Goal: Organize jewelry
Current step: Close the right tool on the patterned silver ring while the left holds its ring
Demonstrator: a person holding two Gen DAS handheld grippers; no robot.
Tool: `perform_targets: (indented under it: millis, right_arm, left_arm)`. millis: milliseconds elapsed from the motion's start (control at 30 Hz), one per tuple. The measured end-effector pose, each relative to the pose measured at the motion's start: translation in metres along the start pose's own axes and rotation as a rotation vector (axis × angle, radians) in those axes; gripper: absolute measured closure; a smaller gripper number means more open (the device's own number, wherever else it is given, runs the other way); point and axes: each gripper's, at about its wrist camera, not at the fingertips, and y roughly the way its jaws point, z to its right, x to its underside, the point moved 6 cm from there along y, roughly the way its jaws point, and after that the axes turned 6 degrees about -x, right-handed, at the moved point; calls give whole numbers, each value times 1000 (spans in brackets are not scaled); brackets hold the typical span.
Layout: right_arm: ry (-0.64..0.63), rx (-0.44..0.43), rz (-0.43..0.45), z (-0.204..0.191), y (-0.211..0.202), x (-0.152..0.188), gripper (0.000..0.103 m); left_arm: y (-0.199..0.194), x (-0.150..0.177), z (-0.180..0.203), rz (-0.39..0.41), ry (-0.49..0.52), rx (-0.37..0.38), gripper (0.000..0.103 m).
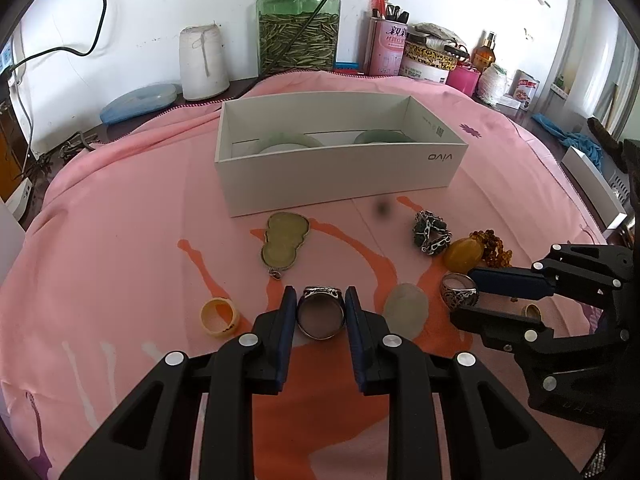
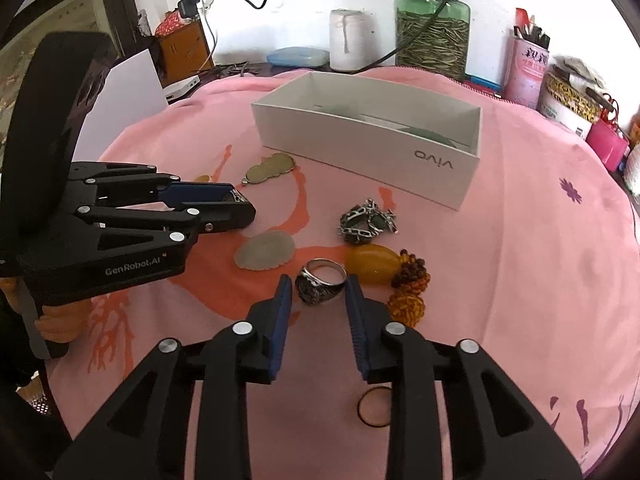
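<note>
Right gripper (image 2: 316, 286): fingers straddle silver ring (image 2: 320, 280), gaps visible.
Box (image 2: 360, 148): open, on pink cloth (image 2: 520, 260).

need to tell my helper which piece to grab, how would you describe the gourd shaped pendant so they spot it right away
Start at the open white box on the pink cloth. Just in front of its near wall, toward its left end, lies the gourd pendant, flat on the cloth. It is the only pale yellow-green, two-lobed stone in a thin metal rim; the nearby rings are round and the pale oval stone is unframed.

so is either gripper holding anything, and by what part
Each brackets a silver ring by its sides: left gripper on one ring, right gripper on another. Whether either is clamped can't be told.
</note>
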Motion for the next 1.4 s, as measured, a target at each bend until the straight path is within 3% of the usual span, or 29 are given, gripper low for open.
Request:
perform_targets:
  millis: [600,900,1400]
  right_arm:
    - [39,-18,71,4,-15,-4,77]
    - [46,-11,39,5,-7,1,77]
    - [58,-12,46,6,-8,2,77]
  left_arm:
    - [-11,-4,0,42,-9,5,78]
    - [0,0,-1,-9,-15,4,77]
    - [-7,-2,-6,28,-29,-5,79]
